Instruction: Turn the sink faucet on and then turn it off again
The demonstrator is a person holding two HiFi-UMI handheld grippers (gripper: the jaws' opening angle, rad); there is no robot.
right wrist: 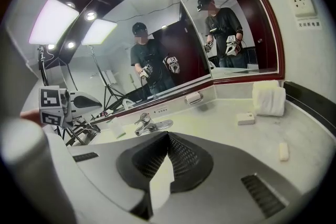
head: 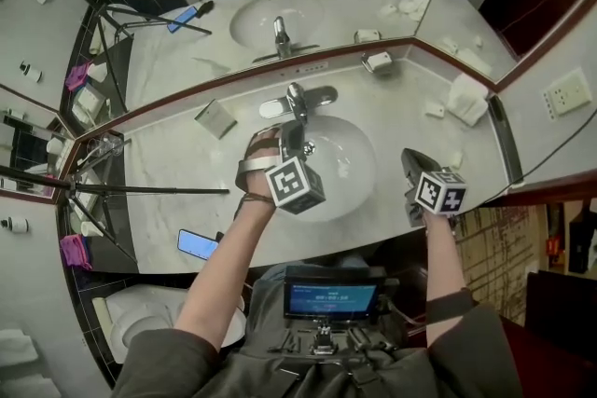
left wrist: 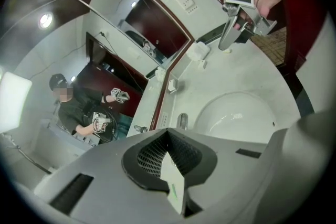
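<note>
1. Your left tool [head: 293, 133] was closed and empty, held above the sink [head: 359, 172], near the faucet [head: 297, 98].
2. Your right tool [head: 411, 165] had its jaws together, holding nothing, over the bench [head: 187, 172] right of the sink.
3. The faucet stood at the sink's back rim.

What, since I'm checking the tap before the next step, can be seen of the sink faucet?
The faucet is shiny chrome, with a single lever on top, a short spout reaching over the white basin, and a long flat base plate on the pale marble-look counter. It stands upright, centred behind the bowl. No water stream can be made out. The left gripper, jaws shut and empty, hangs just before it, apparently not touching.
</note>
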